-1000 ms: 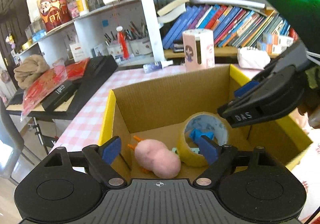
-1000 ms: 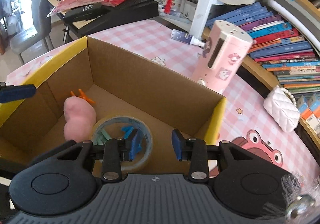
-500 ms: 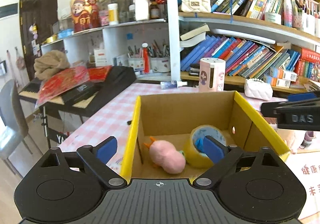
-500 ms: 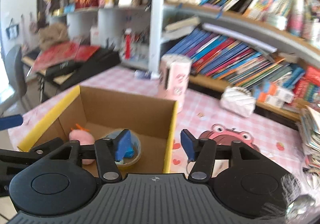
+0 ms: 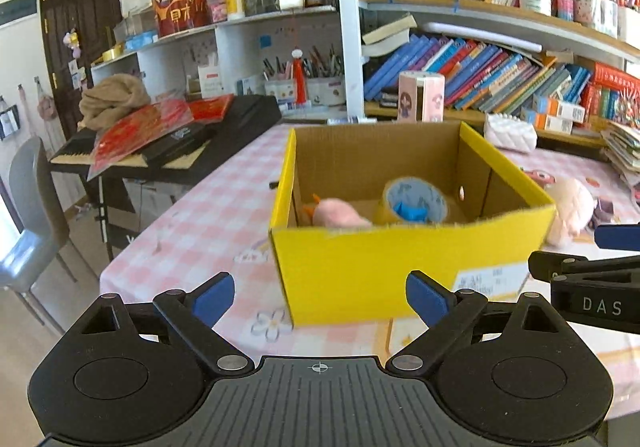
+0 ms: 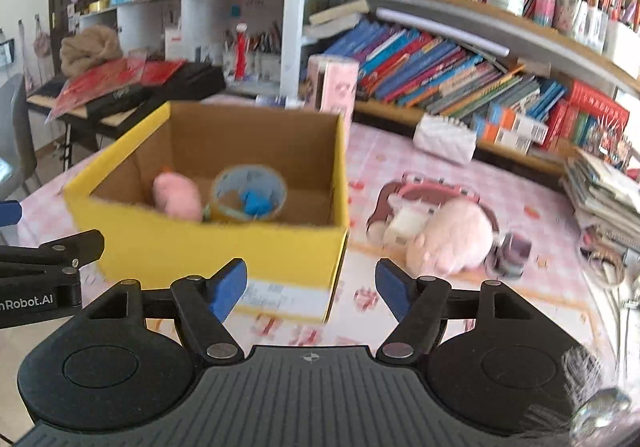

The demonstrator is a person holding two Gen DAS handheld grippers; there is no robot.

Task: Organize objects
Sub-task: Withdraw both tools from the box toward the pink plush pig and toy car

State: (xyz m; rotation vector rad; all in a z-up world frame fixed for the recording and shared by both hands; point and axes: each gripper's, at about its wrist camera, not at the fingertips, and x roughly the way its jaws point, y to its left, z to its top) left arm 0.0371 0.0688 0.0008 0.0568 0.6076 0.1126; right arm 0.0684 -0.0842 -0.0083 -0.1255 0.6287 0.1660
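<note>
A yellow cardboard box point(image 5: 384, 267) stands open on the pink checked table; it also shows in the right wrist view point(image 6: 224, 247). Inside lie a pink plush toy point(image 5: 340, 213), a roll of tape point(image 5: 414, 201) and a small blue piece point(image 5: 410, 212) within the roll. A larger pink plush point(image 6: 452, 243) lies on the table right of the box, beside a white piece point(image 6: 404, 225) and a small purple object point(image 6: 512, 253). My left gripper point(image 5: 320, 299) is open and empty in front of the box. My right gripper point(image 6: 312, 289) is open and empty near the box's right front corner.
A pink cylinder holder point(image 5: 421, 96) stands behind the box. A white quilted purse point(image 6: 444, 137) lies at the shelf base. Bookshelves point(image 6: 460, 79) line the back. A keyboard with red packets point(image 5: 160, 139) and a grey chair point(image 5: 28, 215) stand left. A book stack point(image 6: 608, 191) sits far right.
Both grippers have pulled back out of and away from the box, toward the table's front edge. The right gripper's jaws have widened. The box contents have not moved.
</note>
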